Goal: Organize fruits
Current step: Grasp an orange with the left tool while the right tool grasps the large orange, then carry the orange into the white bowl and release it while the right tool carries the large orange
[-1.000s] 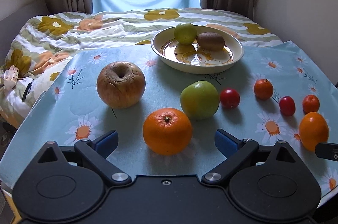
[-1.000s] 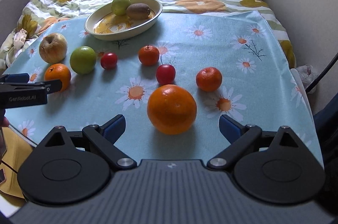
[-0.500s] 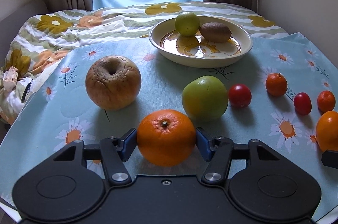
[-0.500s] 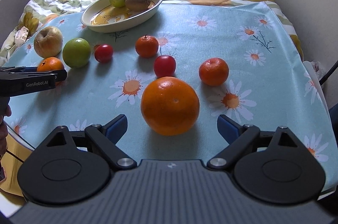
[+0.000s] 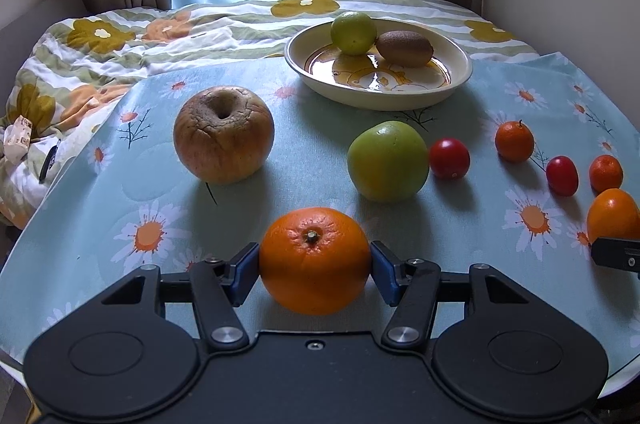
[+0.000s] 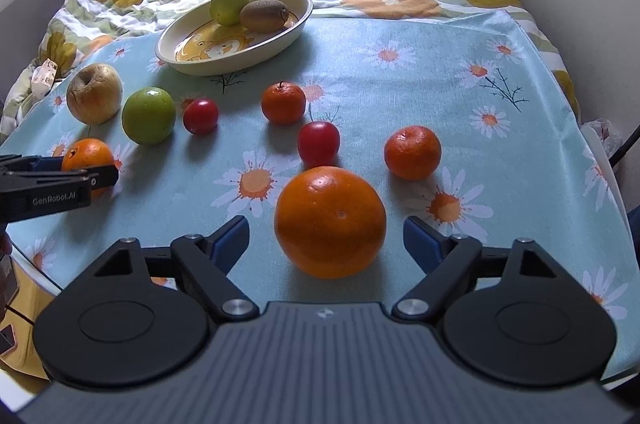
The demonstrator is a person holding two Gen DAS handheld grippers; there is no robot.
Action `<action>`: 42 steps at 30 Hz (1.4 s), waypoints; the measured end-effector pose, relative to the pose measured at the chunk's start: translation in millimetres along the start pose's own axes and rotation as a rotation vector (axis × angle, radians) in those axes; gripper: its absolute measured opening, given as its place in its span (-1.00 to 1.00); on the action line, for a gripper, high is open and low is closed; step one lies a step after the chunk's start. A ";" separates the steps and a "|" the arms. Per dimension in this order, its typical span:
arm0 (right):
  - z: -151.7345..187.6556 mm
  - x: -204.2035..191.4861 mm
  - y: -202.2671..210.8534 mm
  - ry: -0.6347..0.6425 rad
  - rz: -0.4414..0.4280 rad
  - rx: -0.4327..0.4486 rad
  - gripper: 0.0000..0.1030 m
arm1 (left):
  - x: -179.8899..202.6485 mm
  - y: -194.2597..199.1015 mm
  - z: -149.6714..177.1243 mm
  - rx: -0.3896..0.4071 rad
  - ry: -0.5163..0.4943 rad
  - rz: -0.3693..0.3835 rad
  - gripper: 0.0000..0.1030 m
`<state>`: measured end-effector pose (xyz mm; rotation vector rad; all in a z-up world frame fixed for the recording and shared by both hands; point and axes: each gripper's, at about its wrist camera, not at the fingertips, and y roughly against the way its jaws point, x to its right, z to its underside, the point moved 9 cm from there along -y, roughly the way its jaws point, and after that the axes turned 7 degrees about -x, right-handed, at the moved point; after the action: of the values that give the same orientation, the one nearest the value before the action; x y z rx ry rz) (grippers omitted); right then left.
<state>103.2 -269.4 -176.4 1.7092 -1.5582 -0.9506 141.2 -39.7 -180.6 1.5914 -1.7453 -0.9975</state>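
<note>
My left gripper [image 5: 315, 270] is shut on an orange [image 5: 315, 260], its blue pads pressed on both sides, low over the daisy tablecloth. The same orange shows in the right wrist view [image 6: 87, 155] behind the left gripper's finger. My right gripper [image 6: 326, 244] is open, with a second large orange [image 6: 330, 222] between its jaws, untouched. A cream dish [image 5: 452, 53] at the back holds a lime [image 5: 354, 31] and a kiwi [image 5: 405, 47].
On the cloth lie a wrinkled brown apple [image 5: 223, 133], a green apple [image 5: 387, 161], two red tomatoes [image 5: 449, 158] [image 5: 562, 175] and two mandarins [image 5: 514, 141] [image 5: 606, 173]. A flowered quilt [image 5: 120, 39] lies behind and to the left. A wall stands on the right.
My left gripper moved forward around the orange and shut on it. My right gripper moved closer to the second orange and narrowed a little, still open.
</note>
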 end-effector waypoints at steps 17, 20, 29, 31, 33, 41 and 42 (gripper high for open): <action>-2.3 4.4 -9.1 -0.039 0.010 0.001 0.48 | -7.2 24.0 7.5 0.016 0.041 0.020 0.22; -3.6 3.0 -8.3 -0.035 0.007 -0.002 0.47 | -7.8 33.5 7.6 0.029 0.055 0.029 0.22; -23.8 -1.7 26.7 -0.016 -0.010 0.019 0.47 | -7.4 72.0 -4.3 0.072 0.094 0.025 0.22; -31.8 -3.6 39.7 -0.003 -0.016 0.032 0.47 | -8.3 85.5 -10.9 0.093 0.105 0.026 0.22; -40.2 -4.7 51.2 0.010 -0.025 0.047 0.47 | -8.1 98.1 -18.5 0.116 0.107 0.020 0.22; -75.4 -13.9 85.4 0.053 -0.059 0.103 0.47 | -7.2 130.8 -53.2 0.191 0.103 0.007 0.22; -78.9 -14.8 88.0 0.055 -0.064 0.105 0.47 | -8.7 134.3 -57.5 0.197 0.105 0.010 0.22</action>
<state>121.4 -265.1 -58.8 1.8521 -1.5506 -0.8591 113.5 -37.8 -36.9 1.7210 -1.8229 -0.7409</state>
